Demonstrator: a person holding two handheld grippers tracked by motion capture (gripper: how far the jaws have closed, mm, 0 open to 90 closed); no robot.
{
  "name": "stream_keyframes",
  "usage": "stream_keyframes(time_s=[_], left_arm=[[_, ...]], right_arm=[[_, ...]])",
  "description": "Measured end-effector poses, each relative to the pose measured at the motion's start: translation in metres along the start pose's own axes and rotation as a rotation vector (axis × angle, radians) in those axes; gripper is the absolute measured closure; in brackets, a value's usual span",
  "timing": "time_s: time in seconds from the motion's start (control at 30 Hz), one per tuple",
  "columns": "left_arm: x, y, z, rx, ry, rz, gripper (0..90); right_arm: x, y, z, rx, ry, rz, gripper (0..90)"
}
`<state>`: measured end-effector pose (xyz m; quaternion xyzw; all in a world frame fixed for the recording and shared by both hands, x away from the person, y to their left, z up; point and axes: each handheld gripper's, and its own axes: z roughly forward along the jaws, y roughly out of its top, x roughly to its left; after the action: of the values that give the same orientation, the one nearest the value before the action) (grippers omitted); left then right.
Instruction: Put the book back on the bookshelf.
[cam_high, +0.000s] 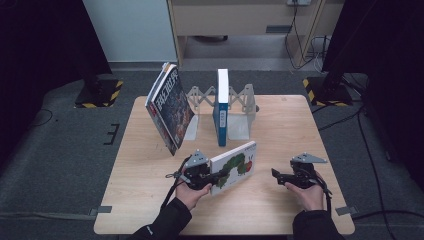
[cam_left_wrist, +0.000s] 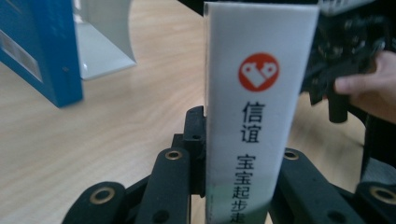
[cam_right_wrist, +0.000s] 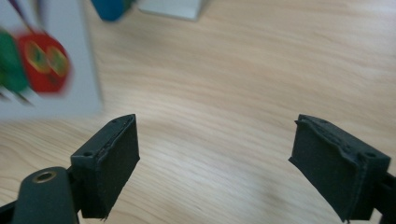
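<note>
Clamping the caterpillar book (cam_high: 234, 167) by its spine, left gripper (cam_high: 206, 176) probably readies shelving; right gripper (cam_high: 280, 178) beside it gapes, empty.

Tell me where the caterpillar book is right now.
In the high view the caterpillar book is at front centre of the table, clamped in the left claw, just before the blue book.

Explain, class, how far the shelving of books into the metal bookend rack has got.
Done: a blue-spined book stands upright in the grey metal accordion bookend rack. In hand: the left hand-held gripper is shut on the white caterpillar picture book, held on edge. Left: racking it; the dark-covered book leans at the rack's left end. The right hand-held gripper is open.
</note>
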<state>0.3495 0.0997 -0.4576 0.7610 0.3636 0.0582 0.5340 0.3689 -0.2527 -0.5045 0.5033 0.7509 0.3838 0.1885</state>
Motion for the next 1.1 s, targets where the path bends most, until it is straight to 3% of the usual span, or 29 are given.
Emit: stream_keyframes(time_s=[0.13, 0.5, 0.73, 0.9, 1.1], left_arm=[[0.002, 0.01, -0.004, -0.016, 0.033, -0.001, 74.7], [0.01, 0.038, -0.008, -0.097, 0.124, -0.002, 74.6], [0.013, 0.05, 0.006, -0.14, 0.153, -0.022, 74.6], [0.015, 0.056, 0.018, -0.133, 0.185, -0.017, 74.6], [0.018, 0.061, 0.03, -0.157, 0.219, -0.022, 74.6]], right_arm=[[-0.005, -0.003, 0.001, 0.038, -0.032, 0.005, 13.1], [-0.008, -0.006, 0.007, 0.086, -0.044, -0.013, 10.8], [-0.01, -0.008, 0.009, 0.105, -0.051, -0.014, 10.8], [-0.012, -0.009, 0.01, 0.114, -0.047, -0.019, 10.8], [-0.013, -0.01, 0.012, 0.132, -0.052, -0.015, 10.7]])
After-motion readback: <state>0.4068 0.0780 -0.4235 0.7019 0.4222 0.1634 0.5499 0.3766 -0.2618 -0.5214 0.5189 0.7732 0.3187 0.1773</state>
